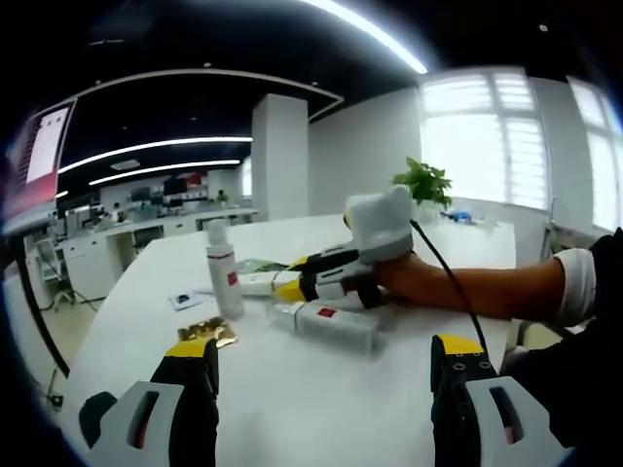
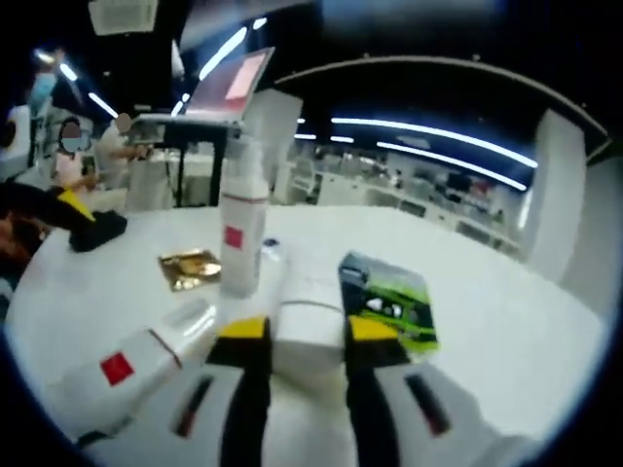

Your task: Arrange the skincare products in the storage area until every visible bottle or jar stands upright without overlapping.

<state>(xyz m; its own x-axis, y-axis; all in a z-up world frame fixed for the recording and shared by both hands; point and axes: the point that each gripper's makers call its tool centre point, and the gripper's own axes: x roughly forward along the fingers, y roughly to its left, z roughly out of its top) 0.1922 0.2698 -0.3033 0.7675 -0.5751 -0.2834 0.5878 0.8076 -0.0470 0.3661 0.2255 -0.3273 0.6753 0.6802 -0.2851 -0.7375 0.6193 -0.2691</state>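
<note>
A large white table [image 1: 321,409] holds a small cluster of skincare products near its middle, and by the look of it the task is only partly done. One white bottle [image 1: 223,268] with a red label stands upright; in the right gripper view the same bottle [image 2: 241,238] rises just beyond the jaws. A white tube [image 1: 331,323] with a red mark lies on its side beside it, so it probably needs standing up; in the right gripper view that tube [image 2: 122,375] lies to the left of the jaws. A white box [image 2: 310,326] lies flat, and a green and black box [image 2: 389,302] rests just beside it. A small gold packet [image 1: 206,334] lies flat near the bottle. The right gripper [image 1: 292,277], held by a person's hand, reaches into the cluster; its yellow-tipped jaws [image 2: 307,336] stand narrowly apart around the near end of the white box, though whether they press on it is unclear. The left gripper [image 1: 324,355] hangs well back from the products, jaws wide apart, holding nothing.
</note>
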